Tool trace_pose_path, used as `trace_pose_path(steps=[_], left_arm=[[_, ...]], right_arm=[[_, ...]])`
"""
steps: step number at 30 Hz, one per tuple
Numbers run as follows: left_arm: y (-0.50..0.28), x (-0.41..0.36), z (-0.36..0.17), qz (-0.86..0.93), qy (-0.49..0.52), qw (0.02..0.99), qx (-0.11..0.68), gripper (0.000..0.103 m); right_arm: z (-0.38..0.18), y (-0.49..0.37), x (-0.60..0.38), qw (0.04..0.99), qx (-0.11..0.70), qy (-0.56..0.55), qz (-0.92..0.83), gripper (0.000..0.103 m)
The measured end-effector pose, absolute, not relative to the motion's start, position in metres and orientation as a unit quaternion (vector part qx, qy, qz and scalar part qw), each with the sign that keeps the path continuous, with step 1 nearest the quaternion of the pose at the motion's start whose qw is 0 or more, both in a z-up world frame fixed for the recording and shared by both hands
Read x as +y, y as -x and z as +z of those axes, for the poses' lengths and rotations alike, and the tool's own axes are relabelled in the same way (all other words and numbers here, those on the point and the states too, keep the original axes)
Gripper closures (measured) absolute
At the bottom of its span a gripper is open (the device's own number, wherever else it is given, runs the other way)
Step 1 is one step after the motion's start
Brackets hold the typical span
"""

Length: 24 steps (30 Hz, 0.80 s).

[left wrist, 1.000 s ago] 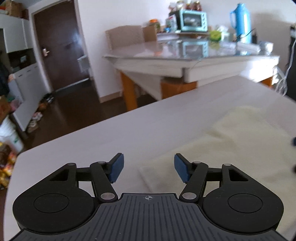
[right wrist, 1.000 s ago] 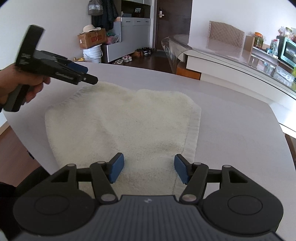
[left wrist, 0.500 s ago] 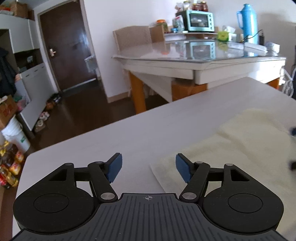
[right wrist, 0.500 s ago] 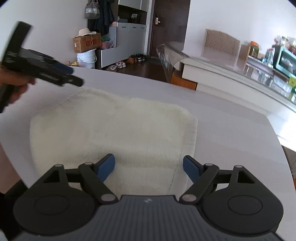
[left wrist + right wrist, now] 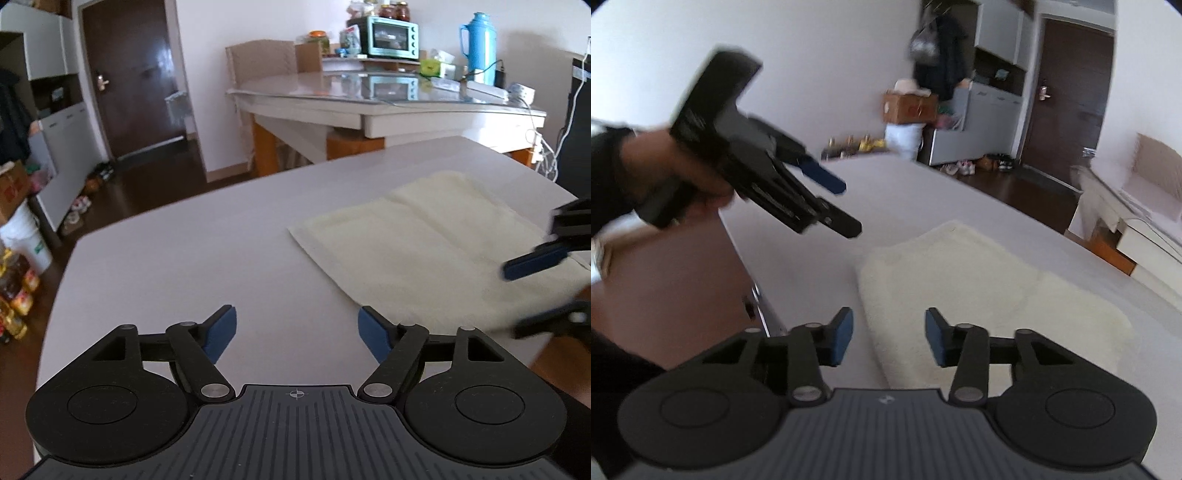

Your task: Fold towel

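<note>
A cream towel [image 5: 424, 240] lies flat on the white table [image 5: 184, 258], with a fold line across it. My left gripper [image 5: 297, 332] hovers over bare tabletop just left of the towel's near corner; its jaws are opening and hold nothing. In the right wrist view it hangs at the upper left in a hand [image 5: 683, 173], above the table's edge. My right gripper [image 5: 889, 341] is over the towel's [image 5: 979, 288] near left edge. Its jaws are closing with that edge below the gap, and the pads do not press it. The left wrist view shows it blurred at the right [image 5: 532, 291].
Behind the white table stands a glass-topped dining table [image 5: 369, 96] with a teal toaster oven [image 5: 391, 37] and a blue thermos [image 5: 478, 44]. A chair [image 5: 258, 62], a dark door [image 5: 133, 74], boxes and a white bucket [image 5: 18, 240] lie further left. The table's near edge [image 5: 761, 299] is close.
My left gripper has drawn away to the left, off the towel onto bare table, its jaws wider. My right gripper has rolled and swung to the towel's left edge, its jaws narrower.
</note>
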<state>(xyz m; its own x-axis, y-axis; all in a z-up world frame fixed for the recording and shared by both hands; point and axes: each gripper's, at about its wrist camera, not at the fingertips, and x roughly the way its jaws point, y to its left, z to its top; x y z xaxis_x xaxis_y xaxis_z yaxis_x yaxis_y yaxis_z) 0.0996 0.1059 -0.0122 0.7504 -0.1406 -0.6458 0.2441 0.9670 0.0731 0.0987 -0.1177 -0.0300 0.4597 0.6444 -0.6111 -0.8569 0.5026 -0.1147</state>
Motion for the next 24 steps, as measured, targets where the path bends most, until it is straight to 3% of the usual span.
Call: trace_pose_path(steps=[1,2,3,12,19,22,24], left_arm=[[-0.098,0.104,-0.013,-0.111,-0.076,0.932,0.338,0.024],[-0.096,0.103,-0.013,-0.121,-0.075,0.931,0.337,0.024],[-0.093,0.101,-0.014,-0.131,-0.074,0.929,0.337,0.024],[-0.109,0.066,-0.018,-0.242,-0.077,0.912,0.323,0.022],[-0.148,0.04,-0.021,-0.296,-0.059,0.902,0.309,0.023],[-0.157,0.032,-0.023,-0.308,-0.07,0.896,0.312,0.033],[-0.16,0.031,-0.023,-0.316,-0.071,0.893,0.312,0.049]], right_arm=[[-0.033,-0.1,-0.115,0.827,0.258,0.213,0.451,0.074],[-0.035,-0.102,-0.113,0.827,0.26,0.218,0.447,0.092],[-0.036,-0.105,-0.113,0.83,0.262,0.215,0.442,0.098],[-0.011,-0.156,-0.163,0.866,0.289,0.002,0.408,0.098],[-0.015,-0.19,-0.187,0.869,0.304,-0.045,0.387,0.098],[-0.018,-0.195,-0.191,0.87,0.307,-0.049,0.384,0.097],[-0.02,-0.198,-0.193,0.87,0.308,-0.052,0.382,0.097]])
